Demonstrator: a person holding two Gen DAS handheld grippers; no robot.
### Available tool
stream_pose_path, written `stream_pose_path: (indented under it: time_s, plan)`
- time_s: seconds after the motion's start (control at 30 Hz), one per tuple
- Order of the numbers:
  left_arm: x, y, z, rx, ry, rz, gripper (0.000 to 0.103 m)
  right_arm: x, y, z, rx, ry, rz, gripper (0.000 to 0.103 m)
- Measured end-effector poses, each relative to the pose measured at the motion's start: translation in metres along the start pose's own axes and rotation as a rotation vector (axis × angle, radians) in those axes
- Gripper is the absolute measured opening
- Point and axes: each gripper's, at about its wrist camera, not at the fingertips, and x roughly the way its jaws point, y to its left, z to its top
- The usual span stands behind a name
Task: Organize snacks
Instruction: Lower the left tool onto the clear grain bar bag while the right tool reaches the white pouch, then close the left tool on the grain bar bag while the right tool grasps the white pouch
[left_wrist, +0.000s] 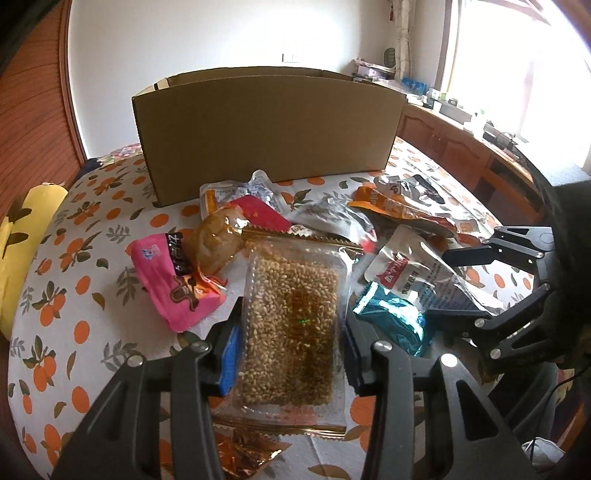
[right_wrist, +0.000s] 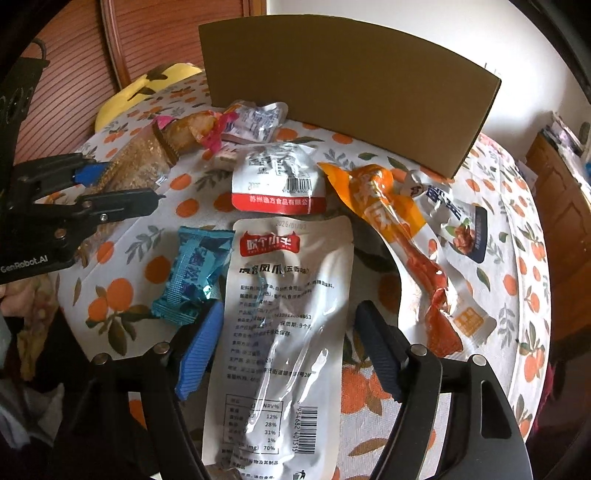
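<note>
Between the blue pads of the left tool, at the bottom centre of the left wrist view, sits a clear packet of puffed-grain cake. Its long axis runs straight up the frame, along the fingers and toward the cardboard box standing open-topped at the upper centre. The pads press on the packet's two long edges, so this tool is clenched on it at a middling width. The box lies dead ahead, beyond the heap of snacks on the orange-print counter, so the carry looks like a lift up and forward over the box wall.

In the right wrist view the right tool straddles a white pouch, likewise lying lengthwise. Its jaws stand wide and the right pad looks clear of the pouch edge: released, I judge.
</note>
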Motion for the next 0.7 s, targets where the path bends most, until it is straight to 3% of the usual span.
stream_pose_path:
  time_s: [0.17,0.27,0.3,0.7]
  plan:
    - [-0.006,-0.003,0.000,0.002,-0.011,0.001,0.043,-0.005,0.004,-0.002,-0.012,-0.015,0.022,0.054]
    - [-0.010,-0.003,-0.001,0.000,-0.015,0.004,0.043,-0.007,0.006,-0.003,-0.016,-0.027,0.018,0.052]
    - [-0.011,-0.003,-0.002,-0.001,-0.017,0.005,0.043,-0.008,0.006,-0.003,-0.015,-0.029,0.015,0.035]
    - [-0.020,-0.005,0.003,-0.007,-0.041,0.008,0.044,-0.038,0.009,0.004,-0.013,-0.095,-0.003,0.034]
